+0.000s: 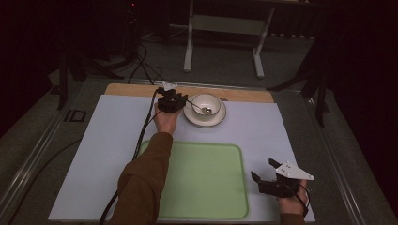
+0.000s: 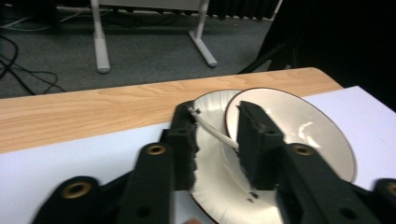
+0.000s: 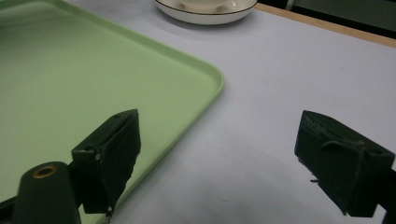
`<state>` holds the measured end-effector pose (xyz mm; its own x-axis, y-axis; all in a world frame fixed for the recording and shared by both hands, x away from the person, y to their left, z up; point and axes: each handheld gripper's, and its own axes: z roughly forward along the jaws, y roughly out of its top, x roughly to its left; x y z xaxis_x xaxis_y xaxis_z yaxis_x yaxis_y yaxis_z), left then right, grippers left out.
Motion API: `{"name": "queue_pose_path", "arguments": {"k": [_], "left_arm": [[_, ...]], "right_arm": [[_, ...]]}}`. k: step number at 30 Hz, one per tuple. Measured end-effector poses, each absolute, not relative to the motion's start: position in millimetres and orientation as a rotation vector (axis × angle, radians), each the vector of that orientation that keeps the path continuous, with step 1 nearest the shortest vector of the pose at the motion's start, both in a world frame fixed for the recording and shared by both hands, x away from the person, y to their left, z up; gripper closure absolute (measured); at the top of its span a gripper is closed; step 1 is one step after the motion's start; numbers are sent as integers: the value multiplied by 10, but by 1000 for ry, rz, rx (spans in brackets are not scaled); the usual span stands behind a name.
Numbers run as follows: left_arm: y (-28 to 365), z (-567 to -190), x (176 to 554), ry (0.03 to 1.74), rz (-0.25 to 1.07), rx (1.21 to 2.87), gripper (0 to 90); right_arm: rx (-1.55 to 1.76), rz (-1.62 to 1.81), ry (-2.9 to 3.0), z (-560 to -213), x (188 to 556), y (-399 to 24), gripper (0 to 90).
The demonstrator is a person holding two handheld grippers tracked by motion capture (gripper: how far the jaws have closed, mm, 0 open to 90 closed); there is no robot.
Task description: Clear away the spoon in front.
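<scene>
A white bowl (image 1: 206,103) stands on a white saucer (image 1: 193,119) at the far middle of the table, with a spoon (image 1: 205,110) lying in it. The spoon's handle (image 2: 212,130) slants out to the left and runs between the jaws of my left gripper (image 1: 180,98) (image 2: 215,119). Its end touches the left pad, and a gap remains between the pads. In the left gripper view the bowl (image 2: 299,126) is just behind the right jaw. My right gripper (image 1: 264,169) (image 3: 219,133) rests near the front right, open wide and holding nothing.
A pale green tray (image 1: 202,183) (image 3: 93,70) lies at the front middle, its right edge just left of my right gripper. A light mat (image 1: 112,140) covers the table, with a wooden strip (image 1: 234,93) along the far edge. Cables (image 1: 143,126) trail from the left gripper.
</scene>
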<state>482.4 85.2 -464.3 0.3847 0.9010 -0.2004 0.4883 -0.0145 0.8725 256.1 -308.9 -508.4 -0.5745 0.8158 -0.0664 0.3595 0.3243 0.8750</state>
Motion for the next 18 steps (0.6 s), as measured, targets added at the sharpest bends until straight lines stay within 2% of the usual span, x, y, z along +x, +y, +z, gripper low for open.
{"name": "queue_pose_path", "arguments": {"k": [10,18], "left_arm": [[800,-4577,4638,1146,457,1676,862],[861,-4469,4577,1147,454,1619,886]], "right_arm": [[1027,1175,2096,-5087,2559,-3074,141],[1020,1175,2096,-5082,2559,-3075,141]]}}
